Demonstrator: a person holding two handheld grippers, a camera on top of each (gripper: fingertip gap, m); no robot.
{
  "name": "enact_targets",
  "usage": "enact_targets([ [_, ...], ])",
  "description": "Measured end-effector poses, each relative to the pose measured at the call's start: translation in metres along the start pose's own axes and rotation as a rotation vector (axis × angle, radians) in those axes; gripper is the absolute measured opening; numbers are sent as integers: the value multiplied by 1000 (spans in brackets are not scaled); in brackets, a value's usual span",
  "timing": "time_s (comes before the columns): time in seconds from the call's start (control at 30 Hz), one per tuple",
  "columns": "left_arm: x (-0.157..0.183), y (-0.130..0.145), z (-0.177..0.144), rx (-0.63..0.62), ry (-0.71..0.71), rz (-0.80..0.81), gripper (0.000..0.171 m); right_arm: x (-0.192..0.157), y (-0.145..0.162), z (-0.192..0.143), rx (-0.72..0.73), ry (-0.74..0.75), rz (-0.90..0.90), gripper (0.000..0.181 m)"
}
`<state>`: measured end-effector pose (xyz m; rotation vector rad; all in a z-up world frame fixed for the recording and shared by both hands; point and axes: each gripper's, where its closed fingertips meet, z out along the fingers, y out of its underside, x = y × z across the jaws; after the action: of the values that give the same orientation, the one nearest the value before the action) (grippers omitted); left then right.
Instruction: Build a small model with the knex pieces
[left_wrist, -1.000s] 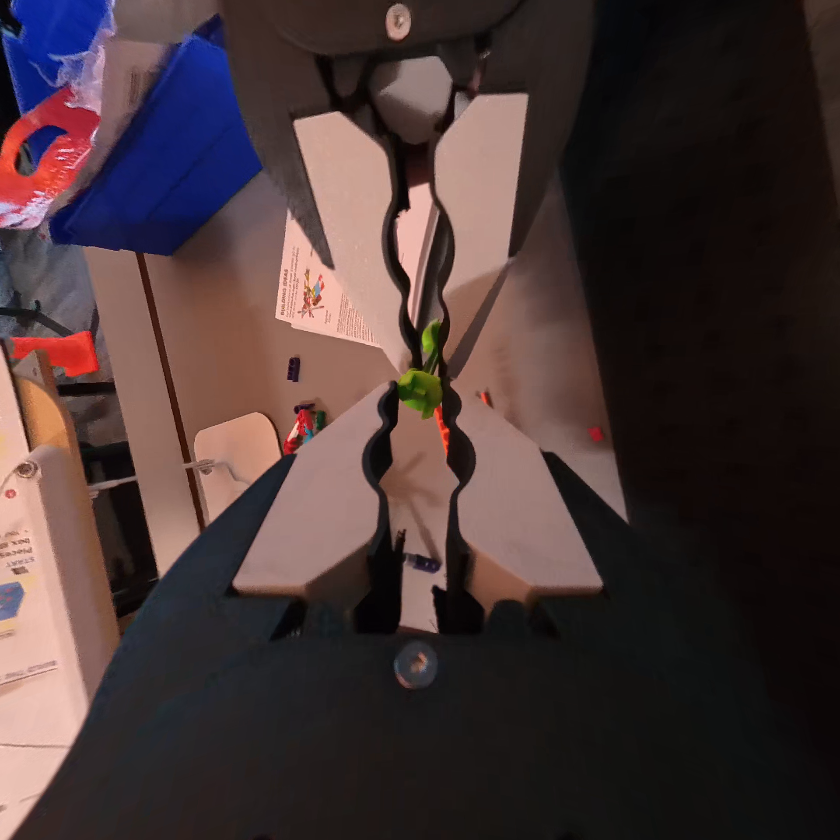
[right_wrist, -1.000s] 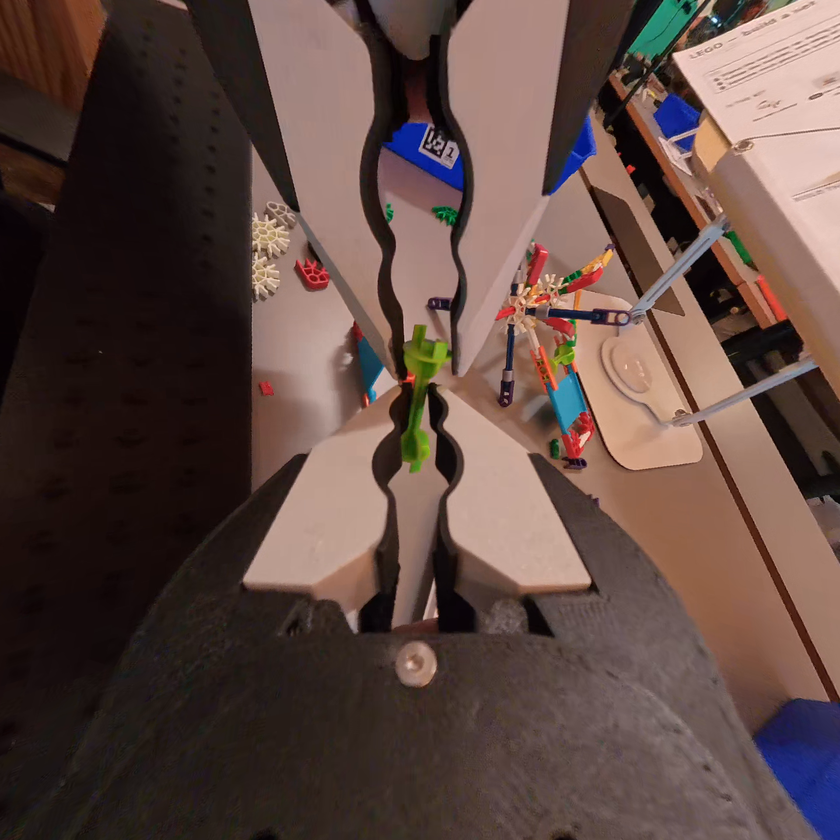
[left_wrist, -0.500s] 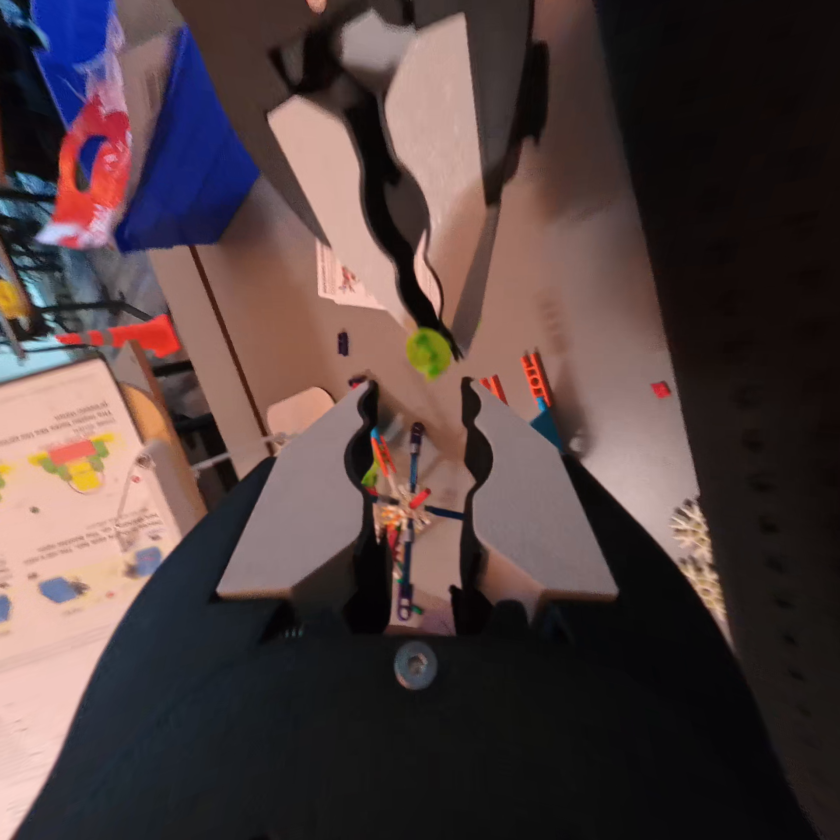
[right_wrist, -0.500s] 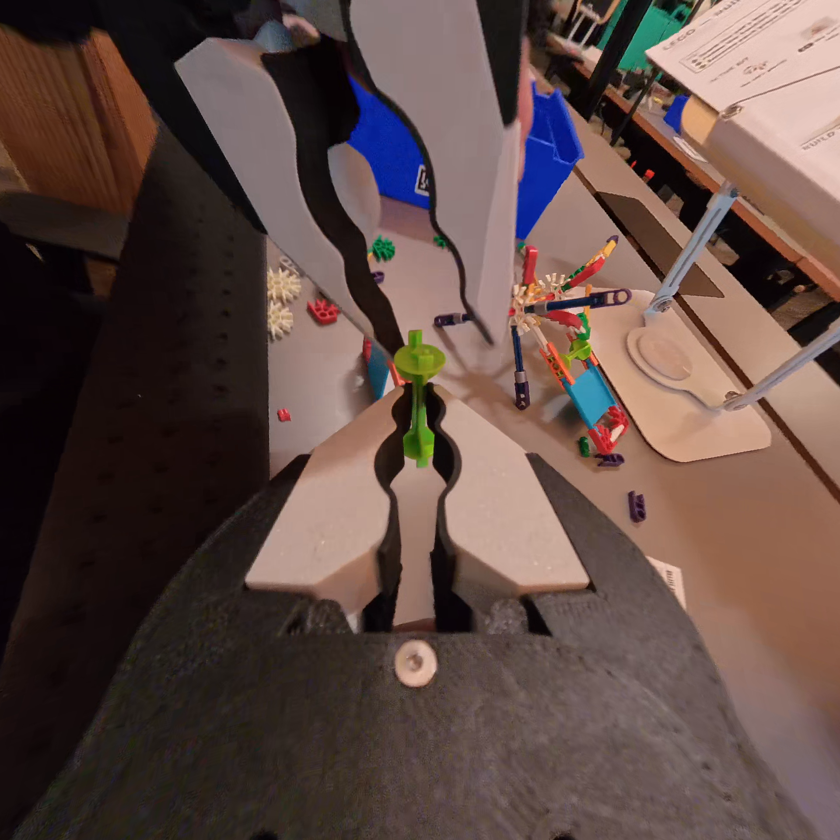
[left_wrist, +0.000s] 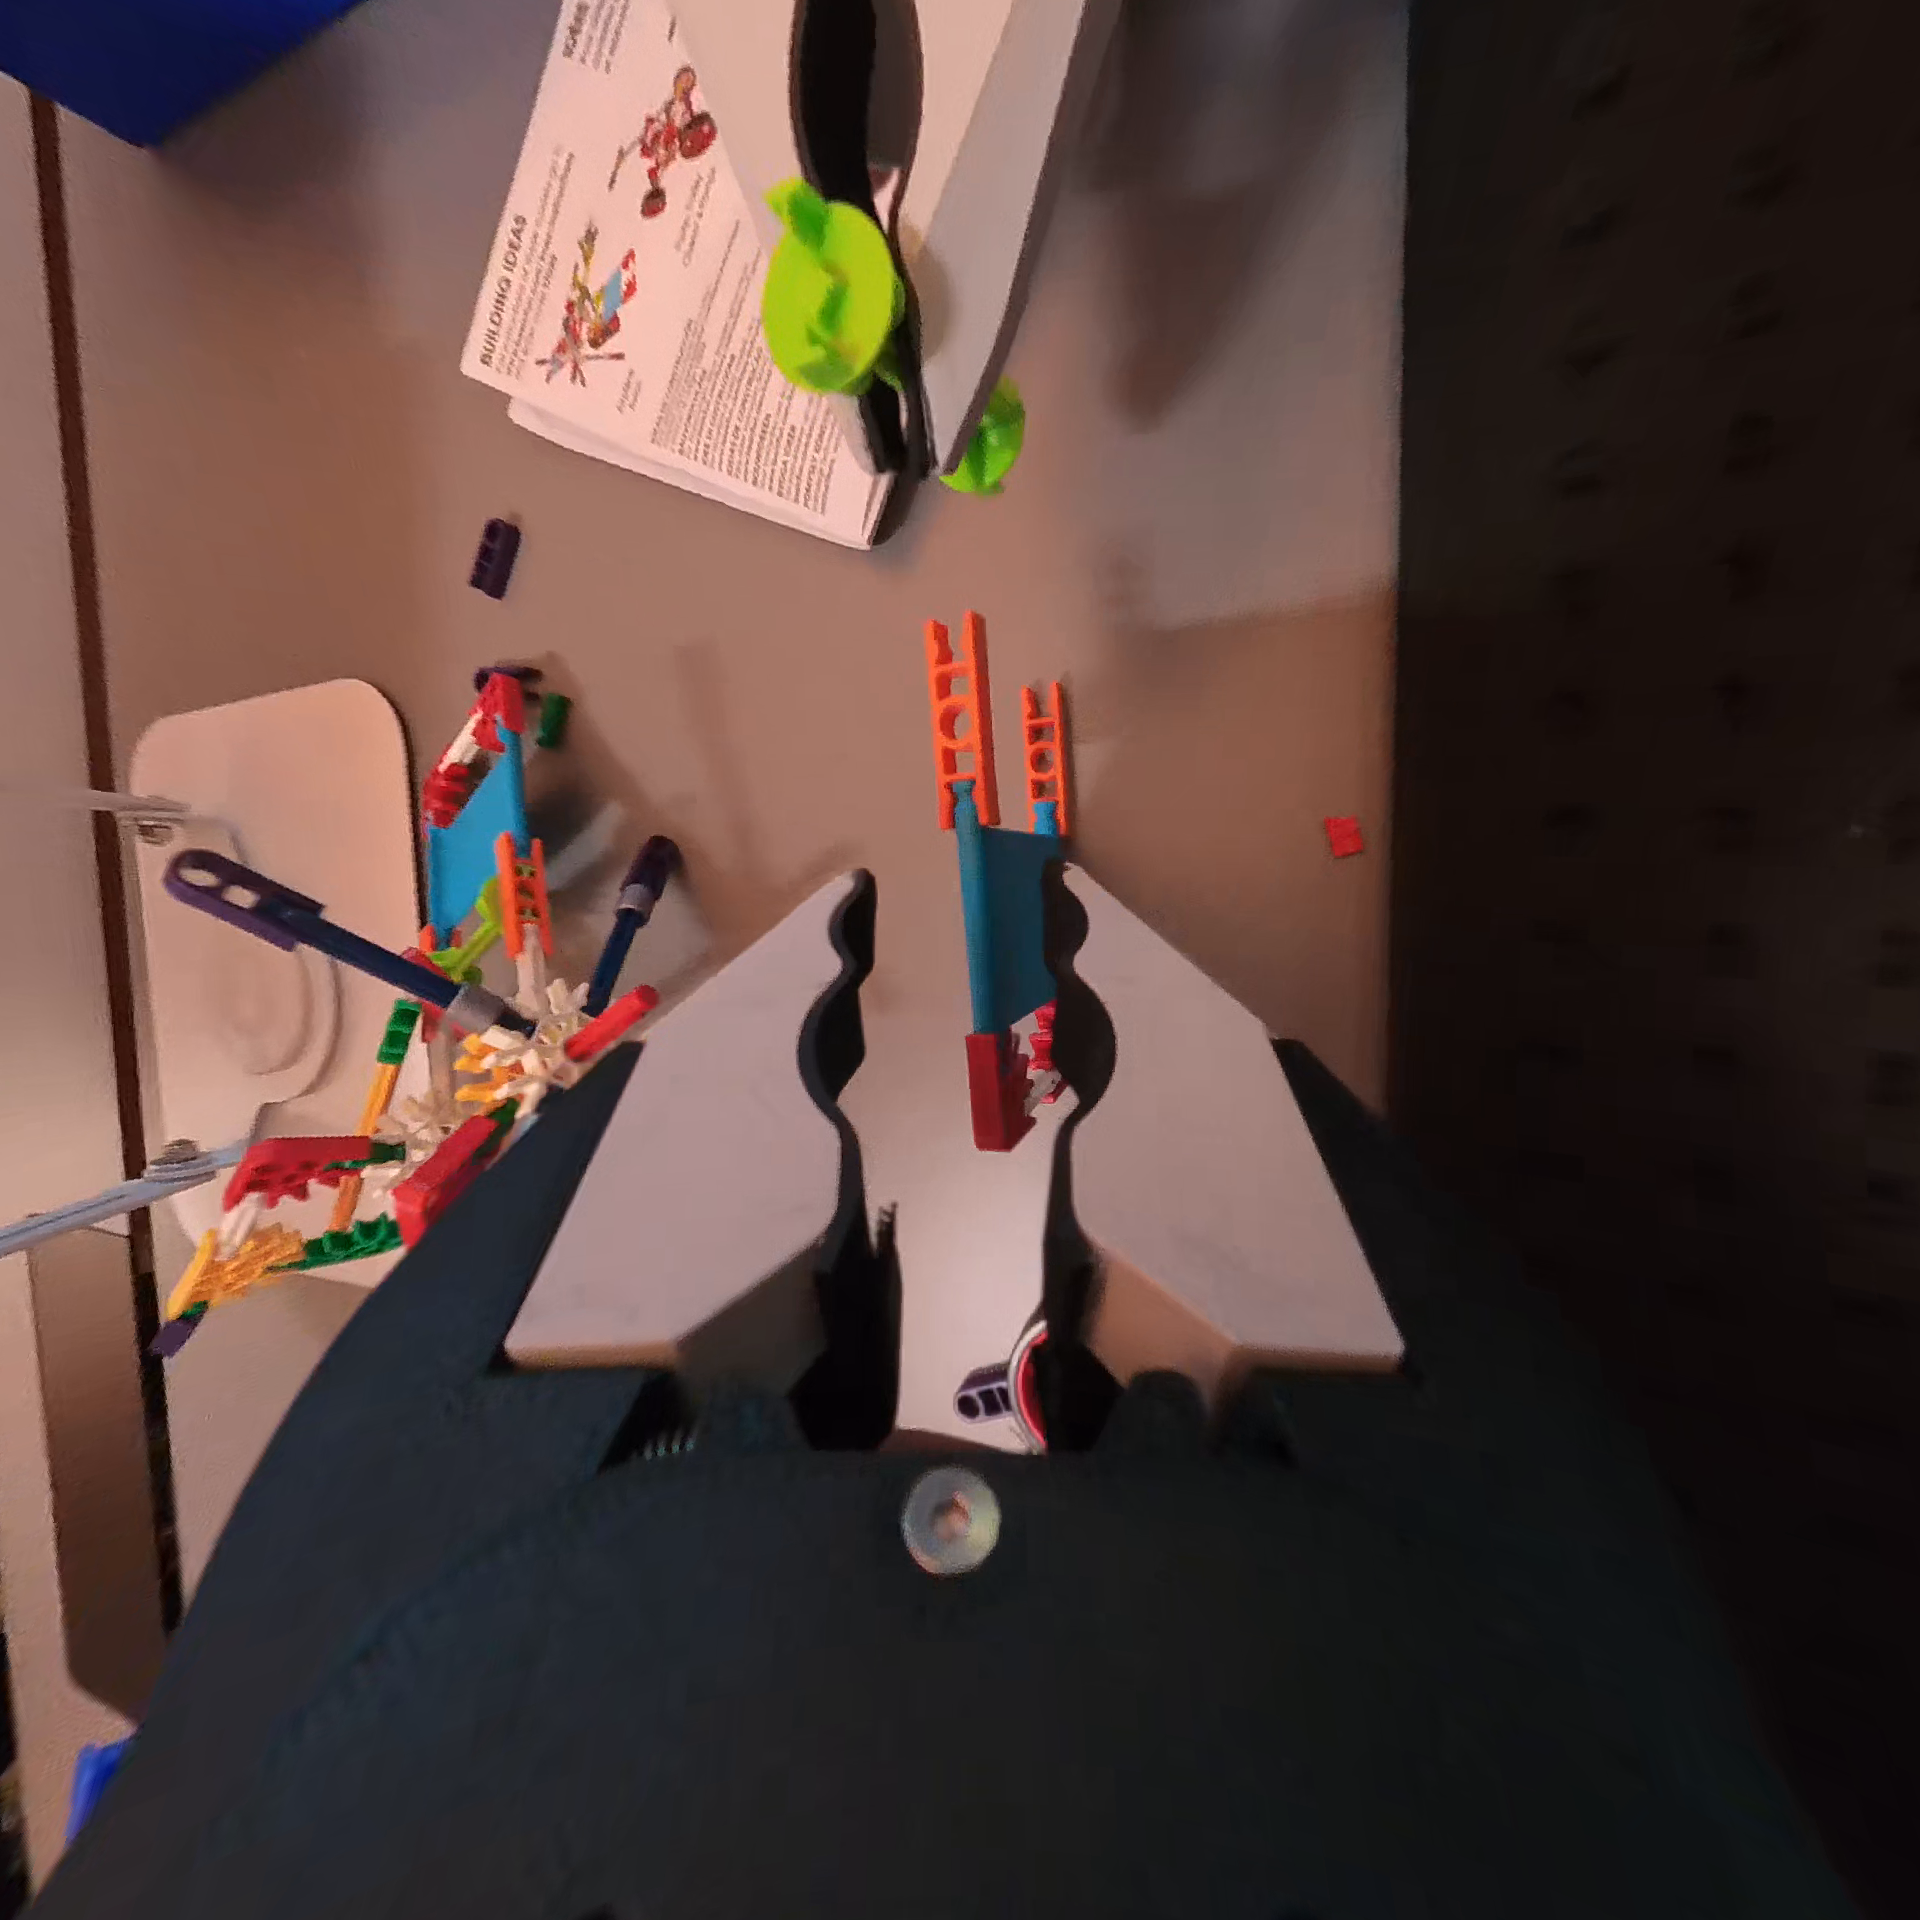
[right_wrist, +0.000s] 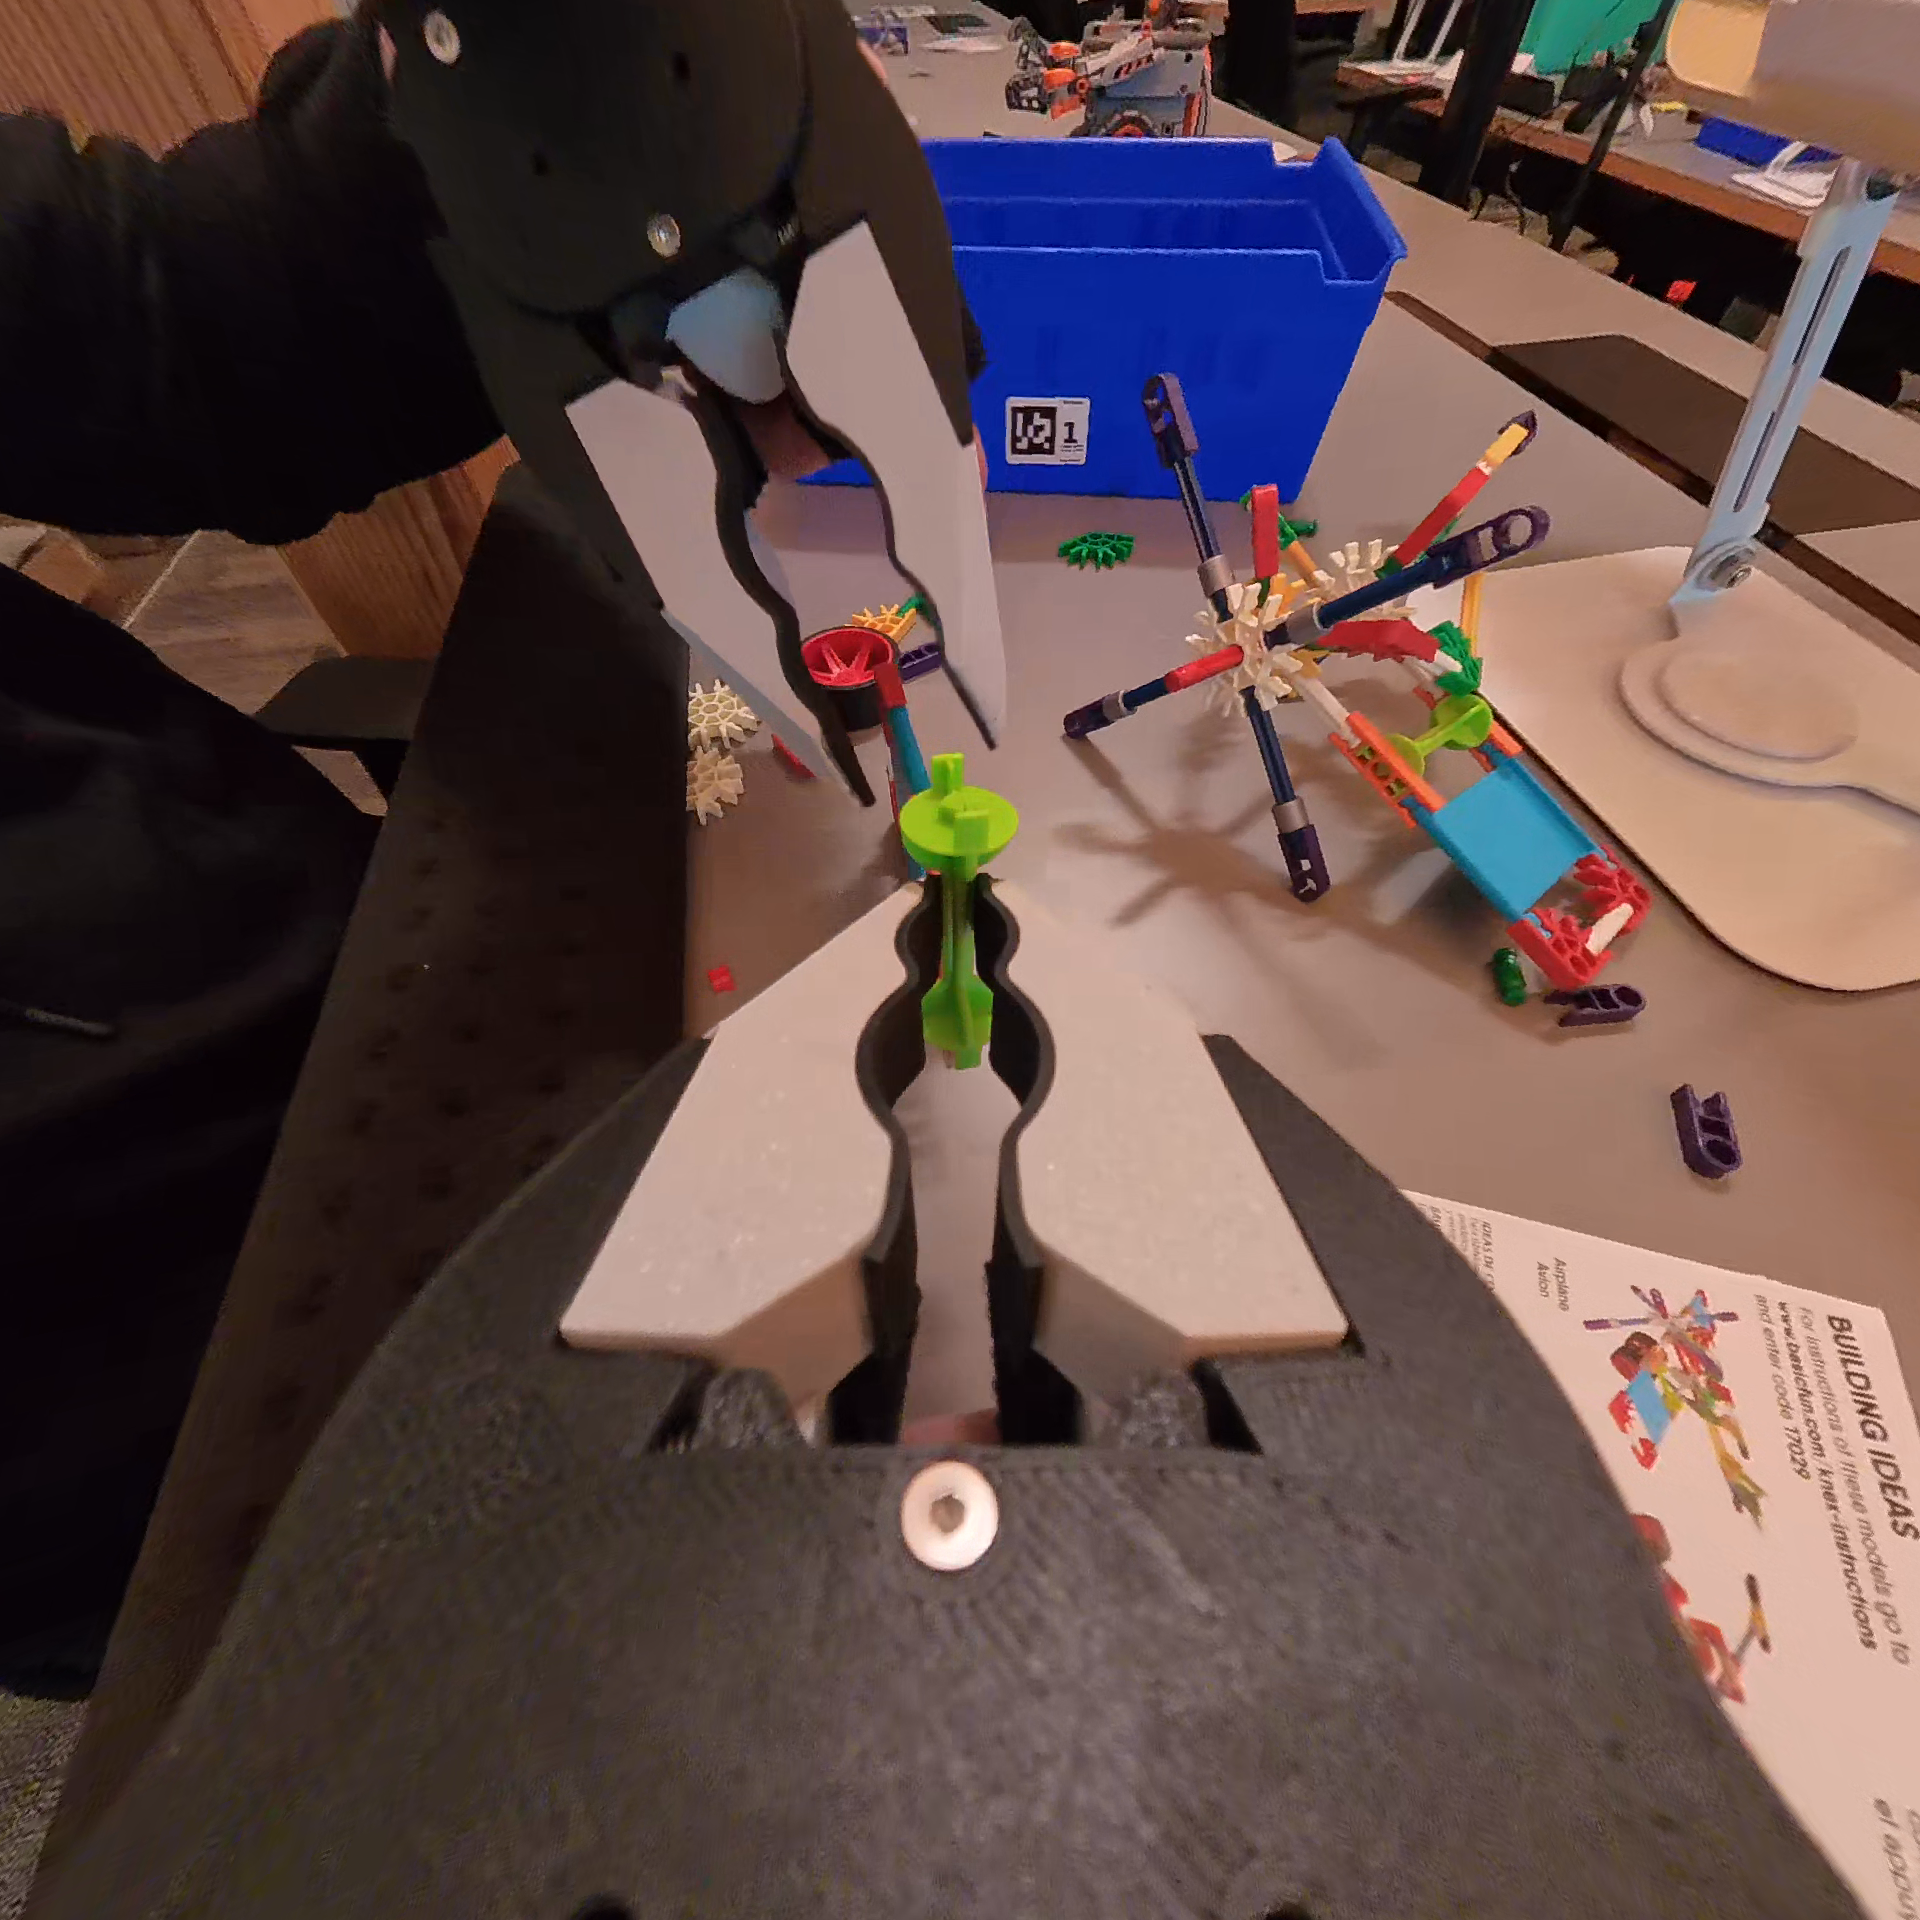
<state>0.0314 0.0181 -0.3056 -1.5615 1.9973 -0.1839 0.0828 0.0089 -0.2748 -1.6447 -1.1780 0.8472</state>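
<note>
Jaws of the right gripper (right_wrist: 961, 904) are pinched on a green axle piece (right_wrist: 954, 831), while the left gripper (left_wrist: 961, 914) is held spread above the bench (left_wrist: 1195, 727).

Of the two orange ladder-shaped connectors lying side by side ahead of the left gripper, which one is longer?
The left orange connector, joined to the blue rod at the panel's edge, is longer; the right orange connector beside it is shorter and ends lower. Both lie ahead of the open left gripper.
</note>
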Motion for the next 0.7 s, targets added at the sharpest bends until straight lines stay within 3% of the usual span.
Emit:
enact_targets([
  [0.1, -1, 5, 8, 4, 3, -11, 14, 2, 2, 2, -4, -1, 11, 2],
  [0.27, -6, 2, 7, 61, 8, -41, 3, 1, 3, 5, -10, -8, 10, 3],
  [0.53, -18, -4, -13, 152, 51, -109, 1, 2, 6, 11, -36, -18, 10, 3],
  [0.7, -17, -15, -26, 213, 140, -120, 1, 1, 7, 22, -115, 36, -104, 3],
])
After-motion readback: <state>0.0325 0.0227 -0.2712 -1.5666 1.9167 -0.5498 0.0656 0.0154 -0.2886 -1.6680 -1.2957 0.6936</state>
